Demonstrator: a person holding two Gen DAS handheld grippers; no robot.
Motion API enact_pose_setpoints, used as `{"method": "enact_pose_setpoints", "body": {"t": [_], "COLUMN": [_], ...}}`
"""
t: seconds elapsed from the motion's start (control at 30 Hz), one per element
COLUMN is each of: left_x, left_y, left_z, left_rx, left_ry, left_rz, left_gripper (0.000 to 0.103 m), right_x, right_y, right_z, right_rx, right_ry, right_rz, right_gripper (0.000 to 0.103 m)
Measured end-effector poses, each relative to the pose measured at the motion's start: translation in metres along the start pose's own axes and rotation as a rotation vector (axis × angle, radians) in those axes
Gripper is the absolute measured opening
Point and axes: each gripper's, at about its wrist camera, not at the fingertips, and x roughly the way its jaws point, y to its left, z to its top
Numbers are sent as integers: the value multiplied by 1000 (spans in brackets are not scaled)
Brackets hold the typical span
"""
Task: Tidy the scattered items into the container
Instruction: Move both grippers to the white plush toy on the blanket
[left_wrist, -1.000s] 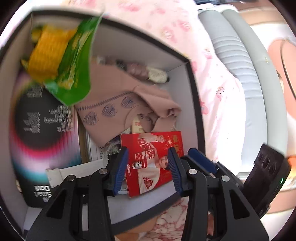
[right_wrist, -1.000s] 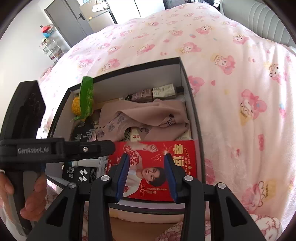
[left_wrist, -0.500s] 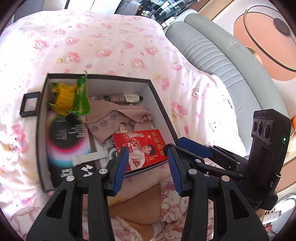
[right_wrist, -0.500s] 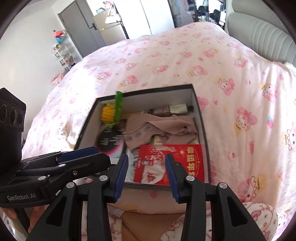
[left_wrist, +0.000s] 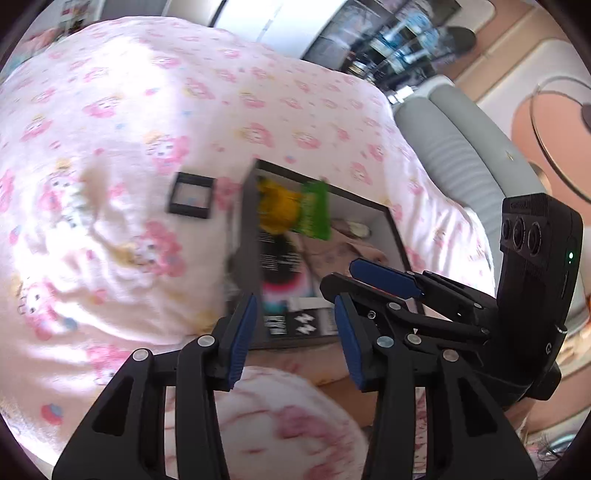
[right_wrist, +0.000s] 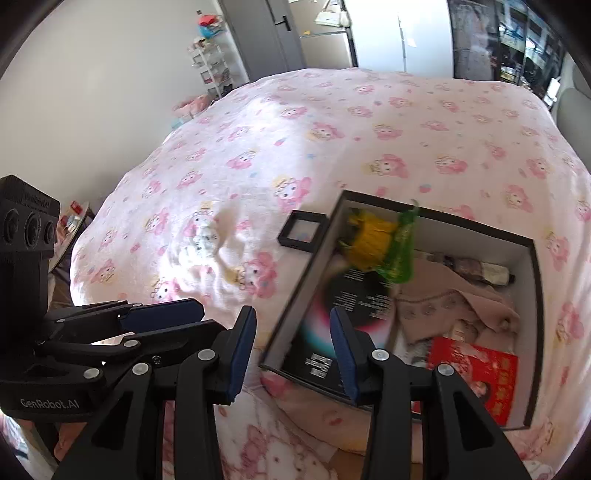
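left wrist view: the left gripper (left_wrist: 293, 332) has its jaws wide apart with nothing between them. just past the jaws, slightly to their right, the black-walled container (left_wrist: 391, 225) sits on the bed (left_wrist: 110, 147), which has a pink cartoon-print cover. at the container's far end a yellow corn toy (left_wrist: 279, 210) rests beside a green packet (left_wrist: 314, 214). nearer the jaws a black printed box (left_wrist: 284, 280) lies flat, blurred. a beige cloth (left_wrist: 354, 247) shows to the right, partly hidden behind the right gripper (left_wrist: 369, 280), which reaches in from the right with a gap between its two fingers. beyond the left jaw, outside the container and just beside its left wall, a small black square frame (left_wrist: 191, 195) lies on the bed.

right wrist view: the right gripper (right_wrist: 293, 334) likewise has its jaws wide and holds nothing. the container (right_wrist: 532, 332) lies ahead and to the right of the jaws, its near left corner between them. inside are the corn toy (right_wrist: 371, 240), green packet (right_wrist: 402, 251), black printed box (right_wrist: 347, 306), beige cloth (right_wrist: 454, 306), a dark tube (right_wrist: 480, 267) at the far wall, and a red printed card (right_wrist: 476, 373) near the right jaw. the square frame (right_wrist: 302, 230) sits on the bed (right_wrist: 258, 147) ahead of the jaws, touching or nearly touching the container's left wall. the left gripper (right_wrist: 177, 315) is to the left.
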Motion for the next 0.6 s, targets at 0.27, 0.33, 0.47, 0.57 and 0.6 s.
{"method": "enact_pose_setpoints", "body": {"t": [0.27,0.33,0.47,0.57,0.6], "left_x": [-16,-8,7,13,17], "left_y": [135,173,231,263,271], "left_z": [1,0,-1,2,4], "left_rx": [-264,-346,-478,-549,-569], "left_ry": [-112,-114,-118,-138,-141], "left_rz": [195,212,174,118,100], "left_gripper": [45,45,45,48,48], "right_x": [76,98,147,177,187], "right_y": [58,68,82,87,88], "right_z": [50,61,76,85,87], "right_rx": [-151,-186,-220,-244,-239], "right_ry": [126,169,259,292,304], "right_rz": [88,111,133,124,123], "right_gripper": [37,37,37,37,37]}}
